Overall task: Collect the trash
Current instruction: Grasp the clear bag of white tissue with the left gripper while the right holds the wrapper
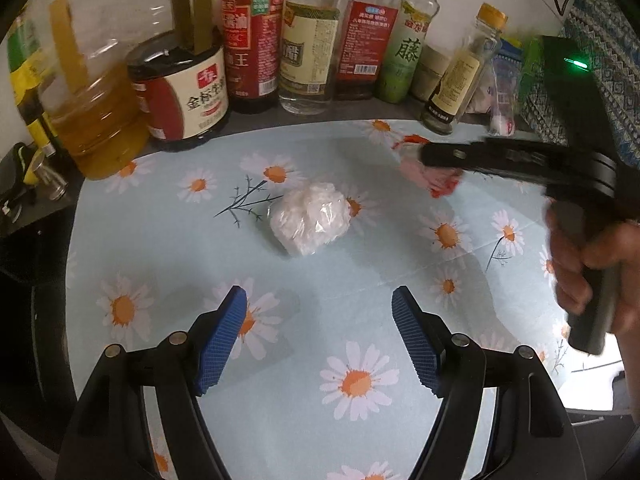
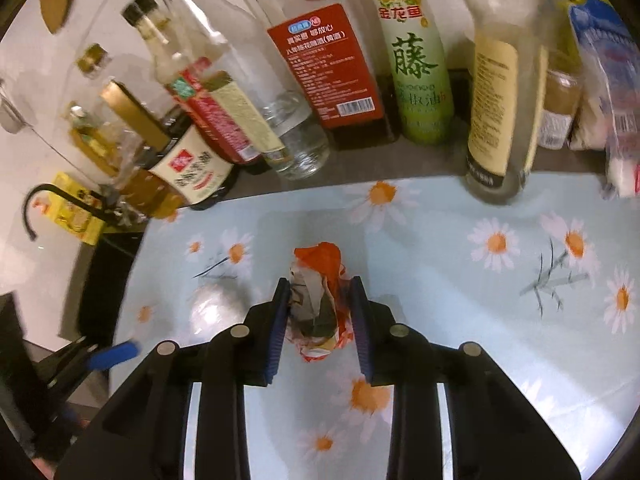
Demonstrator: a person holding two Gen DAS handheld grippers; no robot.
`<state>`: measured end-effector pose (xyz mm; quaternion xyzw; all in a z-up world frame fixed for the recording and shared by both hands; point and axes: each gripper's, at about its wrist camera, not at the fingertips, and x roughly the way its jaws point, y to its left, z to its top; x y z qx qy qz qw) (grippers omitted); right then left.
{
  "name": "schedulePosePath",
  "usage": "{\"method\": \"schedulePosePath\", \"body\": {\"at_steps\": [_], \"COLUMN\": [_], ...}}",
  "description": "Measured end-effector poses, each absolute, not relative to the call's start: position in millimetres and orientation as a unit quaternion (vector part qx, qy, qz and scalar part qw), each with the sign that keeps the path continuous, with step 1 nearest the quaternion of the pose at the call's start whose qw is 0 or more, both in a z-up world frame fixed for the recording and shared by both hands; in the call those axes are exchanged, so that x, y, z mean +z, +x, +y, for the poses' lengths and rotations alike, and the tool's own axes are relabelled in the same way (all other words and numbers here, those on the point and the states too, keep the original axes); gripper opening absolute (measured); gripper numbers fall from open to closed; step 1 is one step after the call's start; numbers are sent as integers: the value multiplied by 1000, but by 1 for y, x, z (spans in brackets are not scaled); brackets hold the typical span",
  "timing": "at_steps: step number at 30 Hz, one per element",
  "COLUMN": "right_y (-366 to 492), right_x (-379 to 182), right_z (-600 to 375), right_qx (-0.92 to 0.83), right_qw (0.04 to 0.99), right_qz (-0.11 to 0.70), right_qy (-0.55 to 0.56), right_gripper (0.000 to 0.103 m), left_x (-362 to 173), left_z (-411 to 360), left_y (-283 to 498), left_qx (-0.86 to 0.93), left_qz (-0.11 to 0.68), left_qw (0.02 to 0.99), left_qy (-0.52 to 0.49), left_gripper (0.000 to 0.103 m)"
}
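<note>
L wrist: oil jug (image 1: 102, 120), part full.

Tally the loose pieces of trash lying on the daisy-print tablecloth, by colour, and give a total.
White crumpled plastic-film ball: 1, lying free ahead of the open left gripper.
Red-orange crumpled wrapper: 1, clamped in the right gripper.
Total: 2

The left gripper (image 1: 320, 308) hovers with its blue ribbed pads (image 1: 218, 344) spread wide over the pale blue daisy-print tablecloth (image 1: 280, 420), nothing between them. Ahead lies a crumpled white plastic ball (image 1: 310, 220). At right, a hand (image 1: 588, 252) holds the black right gripper (image 1: 430, 158), its tip on a red-and-white crumpled wrapper (image 1: 434, 182). Condiment bottles (image 1: 308, 36) line the back.
</note>
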<state>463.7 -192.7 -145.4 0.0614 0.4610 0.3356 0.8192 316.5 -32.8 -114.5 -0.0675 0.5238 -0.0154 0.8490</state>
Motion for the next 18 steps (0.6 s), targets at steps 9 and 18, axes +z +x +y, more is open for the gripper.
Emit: {"method": "schedulePosePath", "body": {"at_steps": [9, 18], "right_y": [404, 350], "right_x": [-152, -159], "right_z": [-251, -291], "right_qx": [376, 388], "right_qw": [803, 801], "right_qz": [446, 431], "right_qy": [119, 147], "right_gripper": [31, 31], "left_x": [-130, -143], "left_z": [-44, -46], "left_y": [350, 385], "left_qx": [-22, -13], "left_qz": [540, 545], "left_qw": [841, 838], "left_qy": [-23, 8], "left_gripper": [78, 77]}}
